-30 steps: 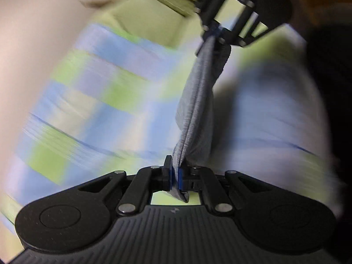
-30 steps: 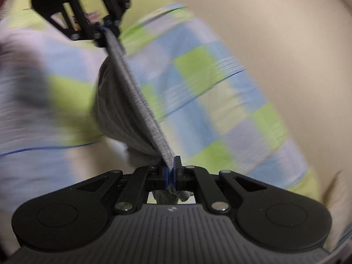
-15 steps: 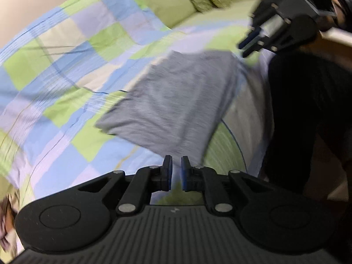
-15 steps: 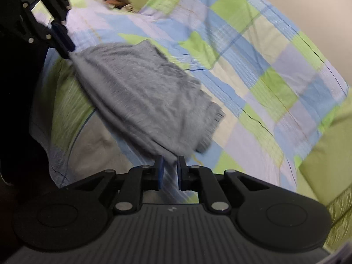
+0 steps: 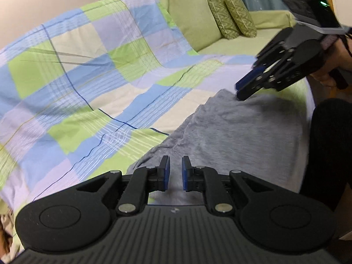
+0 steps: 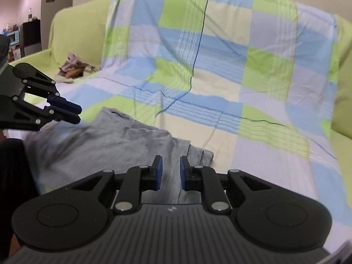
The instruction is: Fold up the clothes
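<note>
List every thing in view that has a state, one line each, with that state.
left gripper: open, fingers apart, nothing between them; jaws have just been opening.
right gripper: open, empty; jaws have just been opening.
grey garment: released, lying spread and wrinkled on the sheet, one corner folded over.
checked sheet: draped over the sofa's back and seat, creased.
two green cushions: leaning side by side against the sofa back.
clothes pile: crumpled, unfolded, on the seat.

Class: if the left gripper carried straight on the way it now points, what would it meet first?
Most likely the crumpled grey knit garment lying just ahead of the left gripper, whose jaws have just been opening, empty; depth is uncertain.
</note>
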A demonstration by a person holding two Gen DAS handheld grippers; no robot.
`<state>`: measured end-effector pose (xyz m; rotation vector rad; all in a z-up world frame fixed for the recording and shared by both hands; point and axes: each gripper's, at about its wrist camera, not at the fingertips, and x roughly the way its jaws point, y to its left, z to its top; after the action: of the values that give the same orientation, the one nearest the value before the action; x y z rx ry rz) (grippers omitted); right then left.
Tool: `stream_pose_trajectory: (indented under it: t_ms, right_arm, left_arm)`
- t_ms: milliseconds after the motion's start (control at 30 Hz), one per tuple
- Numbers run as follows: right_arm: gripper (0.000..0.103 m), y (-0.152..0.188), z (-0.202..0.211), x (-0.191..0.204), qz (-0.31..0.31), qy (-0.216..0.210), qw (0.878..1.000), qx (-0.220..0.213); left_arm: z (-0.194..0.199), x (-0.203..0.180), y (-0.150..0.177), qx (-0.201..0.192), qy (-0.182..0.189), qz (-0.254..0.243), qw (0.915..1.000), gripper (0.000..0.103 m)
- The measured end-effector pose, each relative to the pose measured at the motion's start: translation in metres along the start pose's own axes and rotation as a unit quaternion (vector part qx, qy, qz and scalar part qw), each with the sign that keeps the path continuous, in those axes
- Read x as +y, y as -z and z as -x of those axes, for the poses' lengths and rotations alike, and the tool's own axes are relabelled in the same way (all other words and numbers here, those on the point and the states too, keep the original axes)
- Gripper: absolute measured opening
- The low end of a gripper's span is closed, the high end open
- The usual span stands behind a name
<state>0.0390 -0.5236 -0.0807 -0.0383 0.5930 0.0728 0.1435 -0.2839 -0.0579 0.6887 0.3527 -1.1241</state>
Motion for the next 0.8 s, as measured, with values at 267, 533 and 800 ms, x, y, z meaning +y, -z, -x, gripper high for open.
stream_pose_trajectory:
  t_ms: [267, 533, 800]
  right_arm:
    - [0.015, 0.004, -0.035, -0.025, -0.082, -0.054, 0.995, 0.024]
    - [0.003, 0.007, 0.012, -0.018, -0.083, 0.012, 0.996, -0.044]
    - [0.016, 0.027, 0.005, -0.030, -0.124, 0.009, 0.992, -0.019]
  left_arm:
    - [-0.020, 0.001, 0.015, 0.013, -0.006, 0.006, 0.9999, 0.024]
    - [-0.017, 0.007, 0.017, 0.002, -0.016, 0.024, 0.9996, 0.025]
    - [-0.016, 0.027, 0.019, 0.002, -0.015, 0.061, 0.9980, 0.027]
